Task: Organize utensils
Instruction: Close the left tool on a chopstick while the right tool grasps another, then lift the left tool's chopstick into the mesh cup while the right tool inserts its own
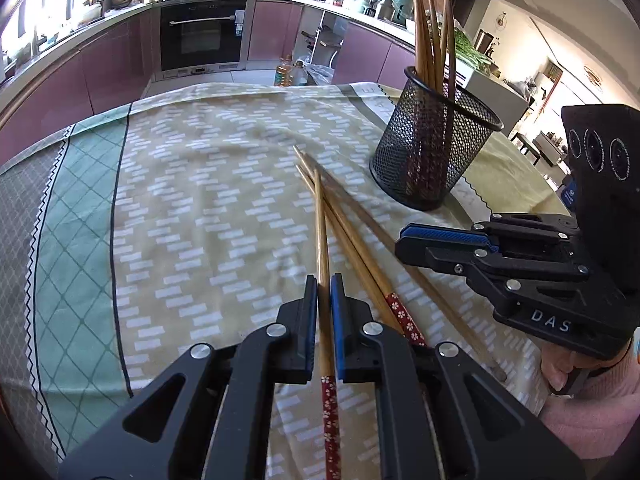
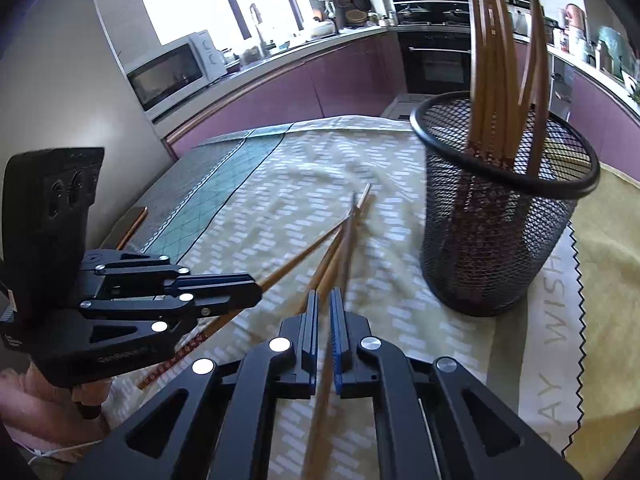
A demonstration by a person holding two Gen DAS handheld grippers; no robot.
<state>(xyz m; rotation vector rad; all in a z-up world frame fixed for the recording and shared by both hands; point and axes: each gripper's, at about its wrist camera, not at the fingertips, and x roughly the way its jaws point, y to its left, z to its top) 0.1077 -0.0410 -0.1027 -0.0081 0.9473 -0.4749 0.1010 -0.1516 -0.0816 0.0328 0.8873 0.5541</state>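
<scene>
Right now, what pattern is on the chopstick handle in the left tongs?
Red with small white flowers; left wrist view shows it best.

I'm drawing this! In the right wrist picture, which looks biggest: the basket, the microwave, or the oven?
1. mesh basket, though it is nearest the camera
2. microwave
3. oven, far back, so it only looks small

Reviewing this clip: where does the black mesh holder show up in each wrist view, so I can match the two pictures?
Left wrist view: the black mesh holder stands upper right on the tablecloth, beyond the loose chopsticks, itself holding chopsticks.
Right wrist view: the same holder fills the right side, closer and larger, right of the right gripper.
Shared landmark: the built-in oven in the purple cabinets behind the table.
</scene>
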